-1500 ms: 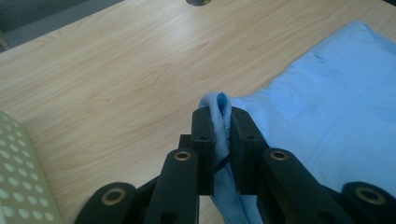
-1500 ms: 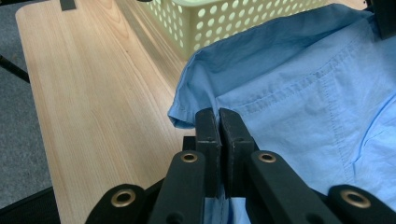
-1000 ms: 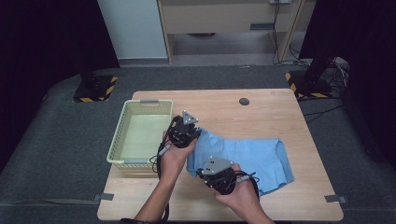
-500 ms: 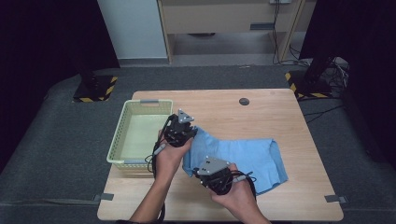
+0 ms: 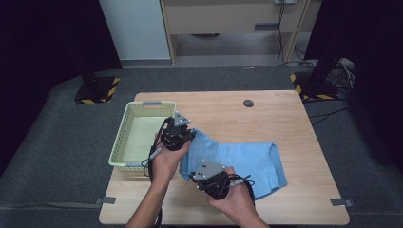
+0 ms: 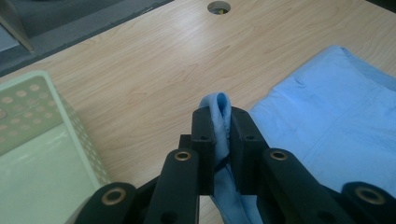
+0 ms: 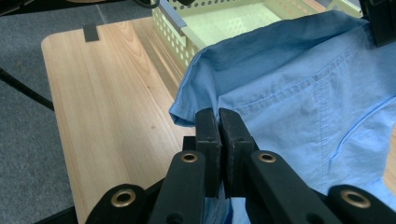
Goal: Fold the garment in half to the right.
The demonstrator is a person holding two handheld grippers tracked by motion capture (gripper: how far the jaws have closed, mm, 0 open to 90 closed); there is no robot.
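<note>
Cloth, soft blue and stitched: your left gripper (image 6: 221, 122) pinches a fold of the shirt (image 5: 247, 159), your right gripper (image 7: 218, 125) pinches its hem beside the perforated basket (image 5: 124, 142)

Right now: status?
Left gripper and right gripper both shut on blue shirt. Shirt mostly flat on table. Basket alongside, nothing blocking.

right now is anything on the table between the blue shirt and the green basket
Nothing visible stands between them. The blue shirt is pinched at its near edge by the left gripper and the right gripper, and the green basket sits right beside that edge, with bare table elsewhere.
</note>
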